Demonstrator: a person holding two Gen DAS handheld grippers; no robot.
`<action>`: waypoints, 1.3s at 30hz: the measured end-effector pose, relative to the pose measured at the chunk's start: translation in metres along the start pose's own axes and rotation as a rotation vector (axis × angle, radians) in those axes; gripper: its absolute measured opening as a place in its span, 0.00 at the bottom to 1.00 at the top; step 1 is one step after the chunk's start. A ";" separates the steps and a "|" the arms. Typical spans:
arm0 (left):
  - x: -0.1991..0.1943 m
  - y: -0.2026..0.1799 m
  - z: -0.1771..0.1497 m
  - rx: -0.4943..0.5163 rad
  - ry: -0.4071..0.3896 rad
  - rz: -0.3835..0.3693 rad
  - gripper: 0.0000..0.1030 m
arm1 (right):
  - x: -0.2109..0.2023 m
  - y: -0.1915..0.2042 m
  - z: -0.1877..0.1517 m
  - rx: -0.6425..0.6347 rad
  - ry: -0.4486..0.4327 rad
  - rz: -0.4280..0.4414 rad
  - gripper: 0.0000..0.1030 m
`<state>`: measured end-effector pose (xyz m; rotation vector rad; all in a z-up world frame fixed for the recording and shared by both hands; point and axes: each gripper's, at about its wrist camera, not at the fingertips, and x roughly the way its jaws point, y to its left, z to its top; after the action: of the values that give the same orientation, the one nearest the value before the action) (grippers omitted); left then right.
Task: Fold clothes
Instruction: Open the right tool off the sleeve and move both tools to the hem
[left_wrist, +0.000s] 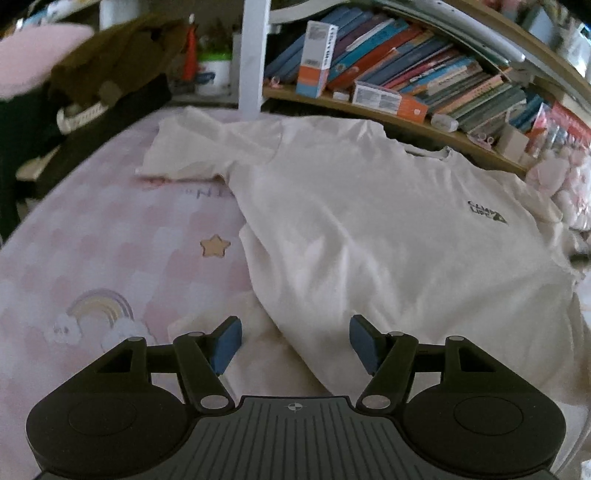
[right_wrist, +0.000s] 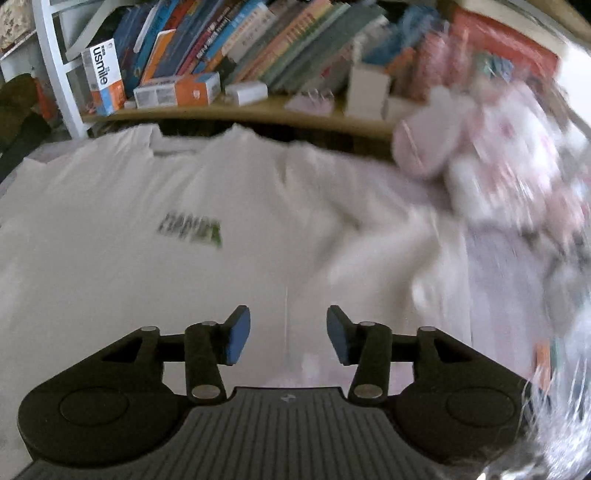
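The white T-shirt (left_wrist: 369, 229) is lying front-up on a pink checked bedsheet (left_wrist: 110, 236) with a star and rainbow print, collar at the far side by the bookshelf (left_wrist: 406, 110), small dark chest logo (right_wrist: 190, 230) showing. It's mostly spread out but not flat: the left sleeve (left_wrist: 177, 151) sticks out toward the far left, and there are wrinkles and a bunched fold near the hem. Looks like thin cotton, so light, floppy and not slippery at all; it'll drape and crease wherever it's lifted, and it won't hold a shape by itself. Best bet is probably pinching an edge or seam, like the sleeve cuff, shoulder or hem corner, rather than the middle of the body. The left gripper (left_wrist: 295, 345) hovers over the near hem area with its blue pads wide apart and nothing between them. The right gripper (right_wrist: 288, 334) is over the near right part of the shirt, jaws moderately apart, also empty; its view is blurry. Pink plush toys (right_wrist: 491, 155) sit at the far right.
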<state>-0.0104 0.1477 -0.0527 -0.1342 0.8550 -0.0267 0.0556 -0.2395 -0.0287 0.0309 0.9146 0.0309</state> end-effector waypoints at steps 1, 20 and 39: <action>0.000 0.000 -0.001 -0.011 0.002 -0.005 0.64 | -0.007 -0.001 -0.011 0.025 0.013 0.015 0.48; -0.032 -0.022 -0.028 -0.095 -0.005 0.041 0.64 | -0.046 -0.021 -0.095 0.325 0.197 0.291 0.53; -0.079 -0.035 -0.084 -0.059 0.014 0.060 0.64 | -0.053 0.022 -0.113 0.307 0.383 0.558 0.54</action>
<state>-0.1247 0.1099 -0.0434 -0.1638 0.8734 0.0537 -0.0663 -0.2183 -0.0547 0.5817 1.2630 0.4265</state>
